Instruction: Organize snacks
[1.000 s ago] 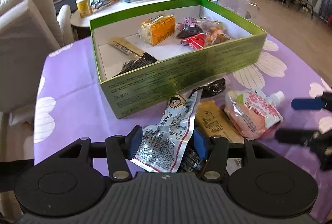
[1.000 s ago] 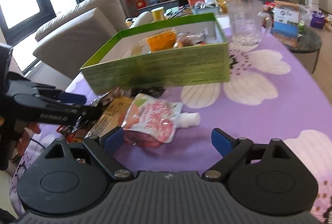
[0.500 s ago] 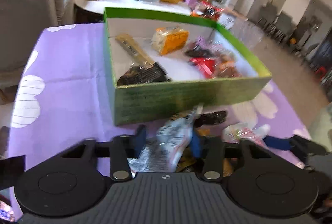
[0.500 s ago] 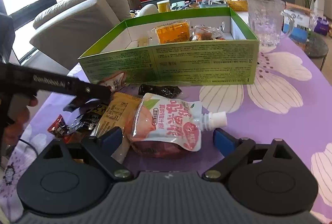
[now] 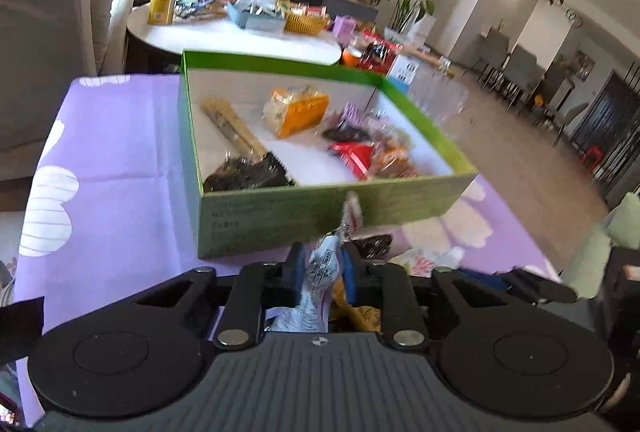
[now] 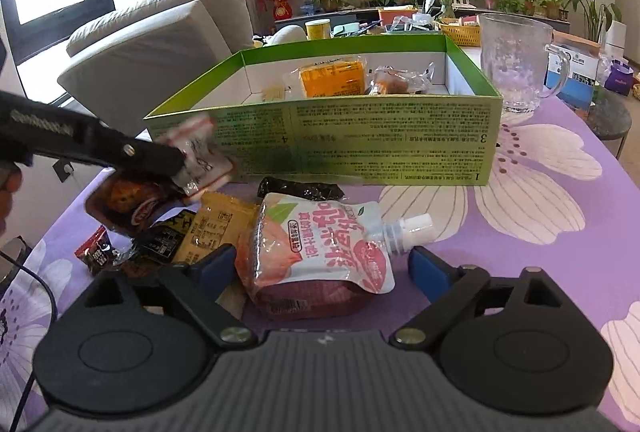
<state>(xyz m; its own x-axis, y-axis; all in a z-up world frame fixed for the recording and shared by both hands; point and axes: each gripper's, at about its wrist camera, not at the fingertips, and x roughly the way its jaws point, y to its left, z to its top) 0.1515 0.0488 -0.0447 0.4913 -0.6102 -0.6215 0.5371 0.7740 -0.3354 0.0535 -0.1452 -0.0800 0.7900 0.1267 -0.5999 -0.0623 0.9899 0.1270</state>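
Closing since a second ago, left gripper [image 5: 320, 272] jaws pinch silver snack packet [image 5: 322, 274], lifted at 6 o'clock | right gripper [image 6: 320, 266] stays apart astride pink spout pouch [image 6: 320, 252] on tablecloth [image 6: 560, 232] | green box [image 6: 360, 148] with snacks at 12 o'clock.

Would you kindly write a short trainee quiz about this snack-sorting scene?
1. True or false: the right gripper is clamped on the pink spouted drink pouch.
2. What is between the closing left gripper fingers?
A. silver-white printed snack packet
B. orange wrapped cake
3. Where does the clear glass mug stand?

Key: 1 false, jaws open around it. 2 A. 3 On the purple flowered tablecloth, beside the green cardboard box.
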